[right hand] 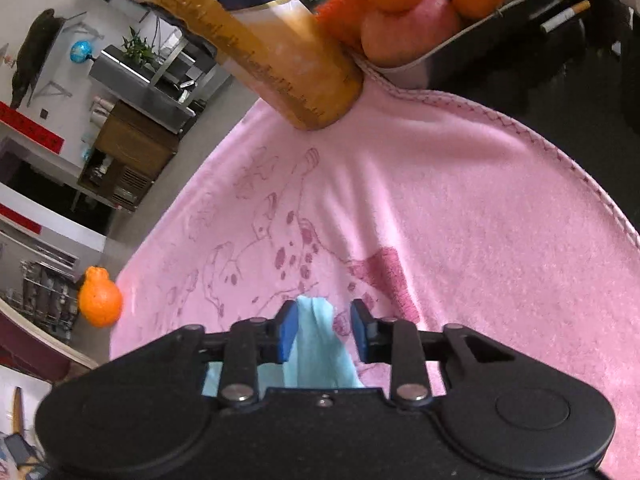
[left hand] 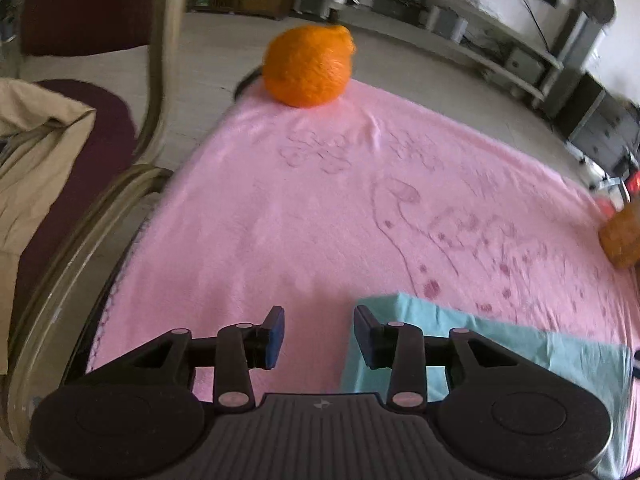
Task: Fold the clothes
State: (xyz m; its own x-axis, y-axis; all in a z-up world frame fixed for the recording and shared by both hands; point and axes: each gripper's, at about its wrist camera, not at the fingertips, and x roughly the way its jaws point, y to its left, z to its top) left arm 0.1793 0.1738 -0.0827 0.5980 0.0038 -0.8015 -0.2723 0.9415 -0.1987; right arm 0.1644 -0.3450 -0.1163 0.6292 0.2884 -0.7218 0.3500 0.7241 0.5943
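A pink towel (left hand: 320, 208) is lying spread over the table (right hand: 580, 128), covering most of both views; it is fleecy, printed with faint darker-pink flowers and dots, and its stitched edge is curving along the dark table top at the far right of the right wrist view. On the near part of it a light blue cloth (left hand: 500, 344) is lying, smooth and plain, with a straight folded edge and a squared corner pointing left in the left wrist view; in the right wrist view a bunched strip of it (right hand: 316, 340) is rising between the pads. The left gripper (left hand: 319, 336) is hovering at that corner with its jaws released, the right pad over the cloth's edge and nothing between them. The right gripper (right hand: 323, 332) is holding its jaws apart around the bunched strip, the left pad touching it and the right pad clear, so it is not clamped. At the towel's far edge a yellow bag (right hand: 280, 56) is lying beside a metal tray of fruit (right hand: 424, 12). A knobbly orange (left hand: 310, 66) is sitting on the far left corner of the towel.
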